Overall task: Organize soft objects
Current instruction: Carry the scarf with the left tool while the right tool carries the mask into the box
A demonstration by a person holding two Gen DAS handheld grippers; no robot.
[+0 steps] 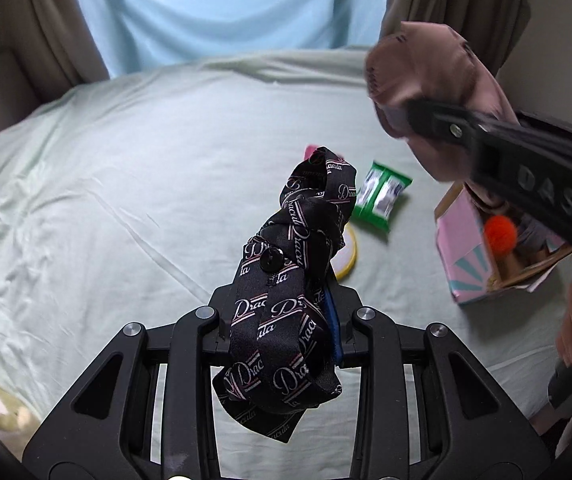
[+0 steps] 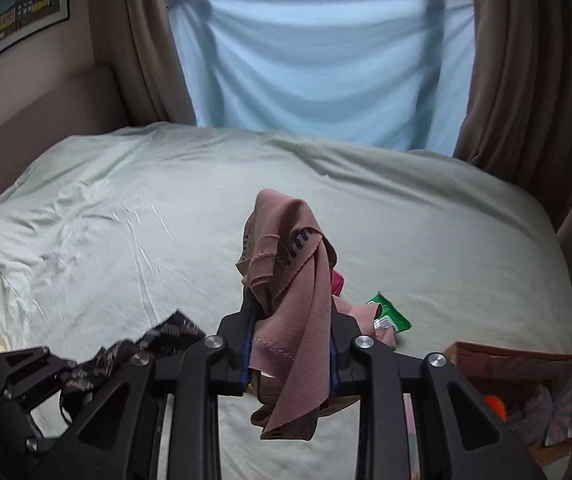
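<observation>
Above the bed (image 2: 126, 208), the left gripper (image 1: 286, 320) pinches a black printed cloth (image 1: 286, 292) — the right gripper (image 2: 289, 344) pinches a pink cloth (image 2: 286, 280). Both look lifted; next each needs a tidy spot.

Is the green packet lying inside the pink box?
No. The green packet lies on the bed sheet, apart from the pink box, which sits further right.
</observation>
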